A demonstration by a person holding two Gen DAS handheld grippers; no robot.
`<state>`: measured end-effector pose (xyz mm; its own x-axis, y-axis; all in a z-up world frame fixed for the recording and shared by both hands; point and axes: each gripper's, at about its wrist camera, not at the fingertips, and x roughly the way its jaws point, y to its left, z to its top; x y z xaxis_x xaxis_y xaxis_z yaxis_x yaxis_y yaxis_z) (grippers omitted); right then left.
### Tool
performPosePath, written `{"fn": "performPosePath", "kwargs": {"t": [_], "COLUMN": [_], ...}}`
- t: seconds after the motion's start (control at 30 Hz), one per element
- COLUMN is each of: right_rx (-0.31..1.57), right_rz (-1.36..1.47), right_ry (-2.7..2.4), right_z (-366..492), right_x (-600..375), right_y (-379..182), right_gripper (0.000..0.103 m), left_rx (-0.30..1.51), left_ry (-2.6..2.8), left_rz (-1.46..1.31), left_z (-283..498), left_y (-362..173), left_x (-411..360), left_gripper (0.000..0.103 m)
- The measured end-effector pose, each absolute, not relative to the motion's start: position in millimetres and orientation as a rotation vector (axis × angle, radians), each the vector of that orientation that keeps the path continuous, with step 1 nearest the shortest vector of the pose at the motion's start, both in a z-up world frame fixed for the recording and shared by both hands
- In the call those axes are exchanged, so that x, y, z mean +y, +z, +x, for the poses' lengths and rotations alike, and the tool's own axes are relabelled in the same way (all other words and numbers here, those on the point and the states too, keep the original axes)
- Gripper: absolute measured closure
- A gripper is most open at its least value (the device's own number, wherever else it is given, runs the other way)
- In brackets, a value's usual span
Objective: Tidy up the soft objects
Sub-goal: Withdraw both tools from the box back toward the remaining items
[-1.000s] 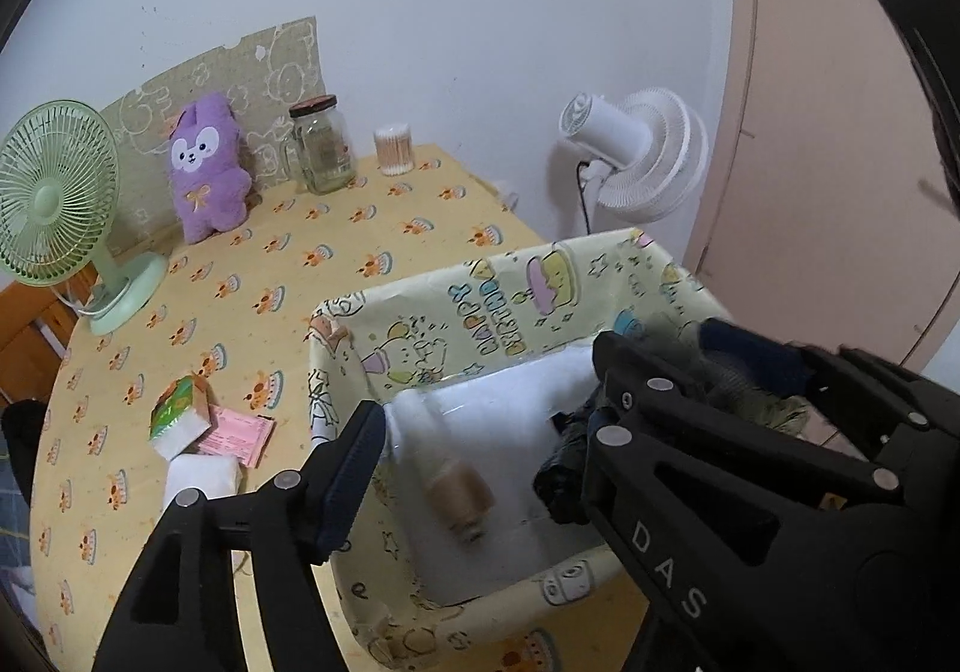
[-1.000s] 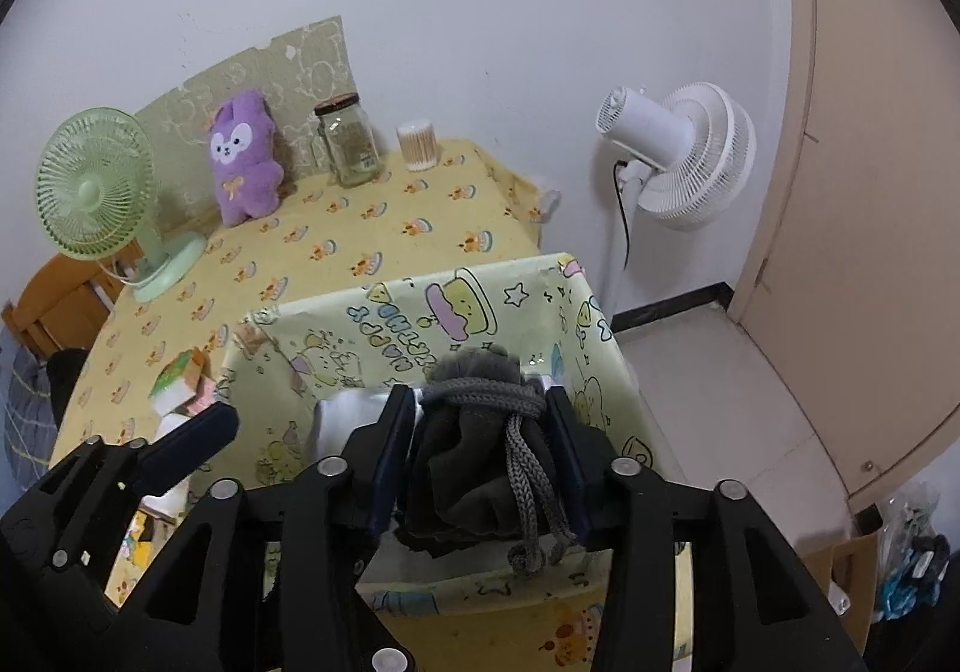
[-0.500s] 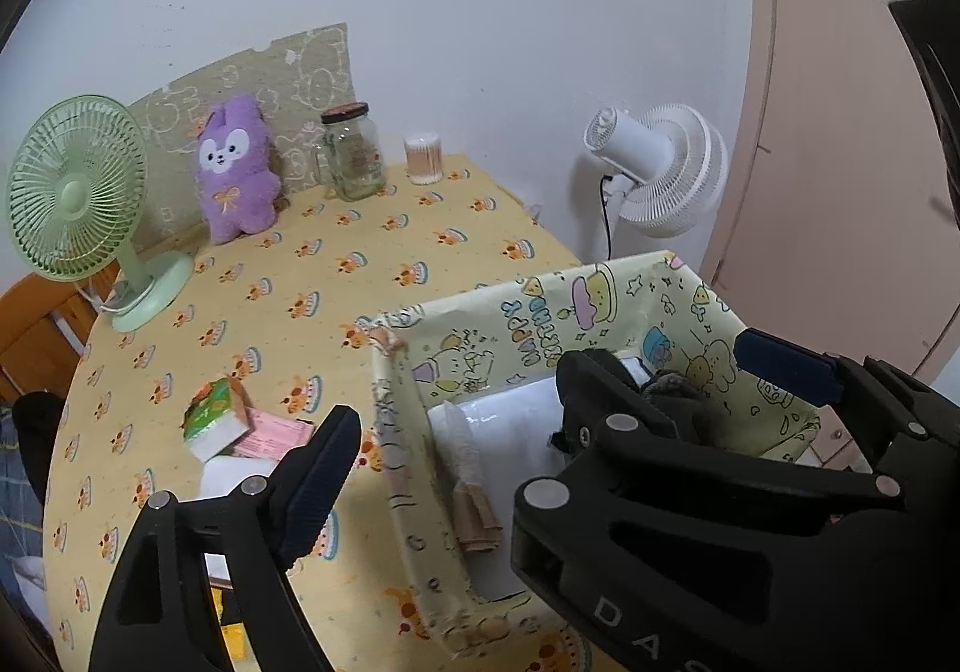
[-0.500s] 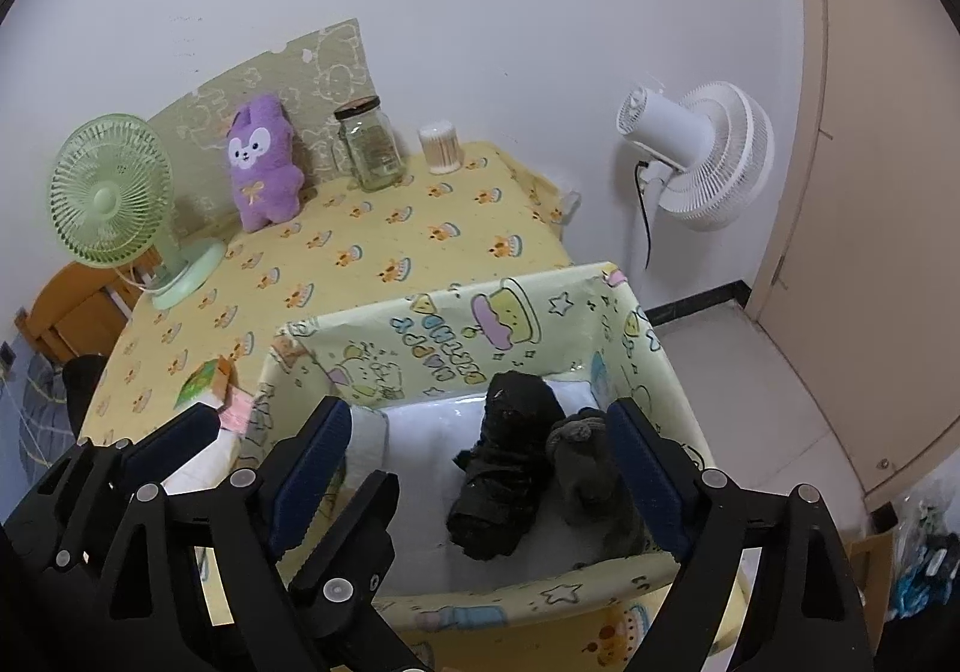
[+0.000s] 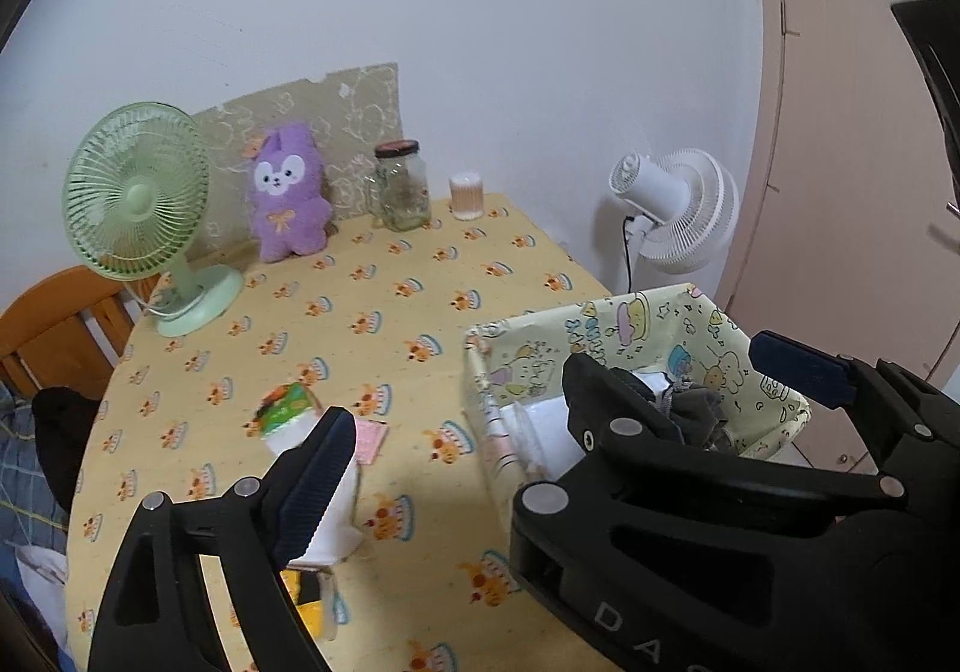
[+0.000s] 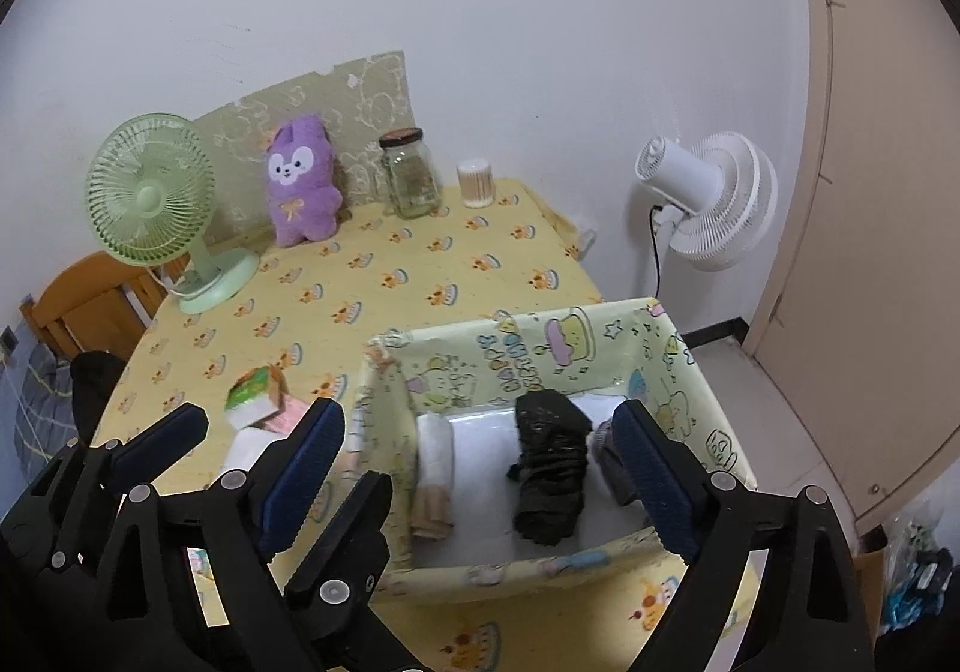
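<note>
Nearest the cameras, both tools are seen with nothing between their pads. The right hand-held gripper (image 6: 480, 483) stands above the near edge of the patterned box (image 6: 543, 567), its jaws opening and nothing gripped; the left hand-held gripper (image 6: 252, 468) is likewise released, its jaws opening over the worktop (image 5: 384, 300) just left of the box.

Inside the box, three rolled soft items are laid side by side on the white floor: a cream roll (image 6: 433, 468) against the left wall, a black roll (image 6: 549, 471) in the middle, and a grey roll (image 6: 609, 447) at the right, partly hidden behind the right finger. The placing step is judged to be finished, so clearing away is what is in hand.

To do this well, the jaws should be lifted straight out before being swung sideways, so that the thin box wall is not caught and the rolls are not dragged or unrolled. The two tools sit close together, so they should be drawn apart.

Further out, beside the box on the worktop, a green-topped packet (image 6: 255, 396), a pink packet (image 6: 288, 413) and a white folded item (image 6: 249, 447) are lying together; whether these belong to the task cannot be told. At the far edge a purple plush toy (image 6: 300, 189) is propped against the wall, between a green fan (image 6: 153, 192) and a glass jar (image 6: 413, 180); being soft, it may be a later candidate.
</note>
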<state>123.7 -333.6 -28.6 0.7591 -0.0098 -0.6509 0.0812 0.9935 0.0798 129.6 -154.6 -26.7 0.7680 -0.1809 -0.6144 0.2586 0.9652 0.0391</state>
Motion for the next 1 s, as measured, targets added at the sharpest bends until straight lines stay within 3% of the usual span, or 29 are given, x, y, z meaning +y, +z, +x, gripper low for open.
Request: {"fn": "performPosePath", "kwargs": {"t": [0.13,1.0], "right_rx": [0.677,0.596], "right_rz": [0.101,-0.004], "right_ry": [-0.038,0.065], "right_z": [111,50], "right_x": [-318,-250], "right_y": [-21,-1], "right_gripper": [0.002,0.0], "left_rx": [0.62,0.536], "left_ry": [-0.214,-0.099], "left_rz": [0.12,0.024], "left_z": [114,42], "left_y": [-19,-16], "left_x": [-140,-75], "left_gripper": [0.012,0.012]}}
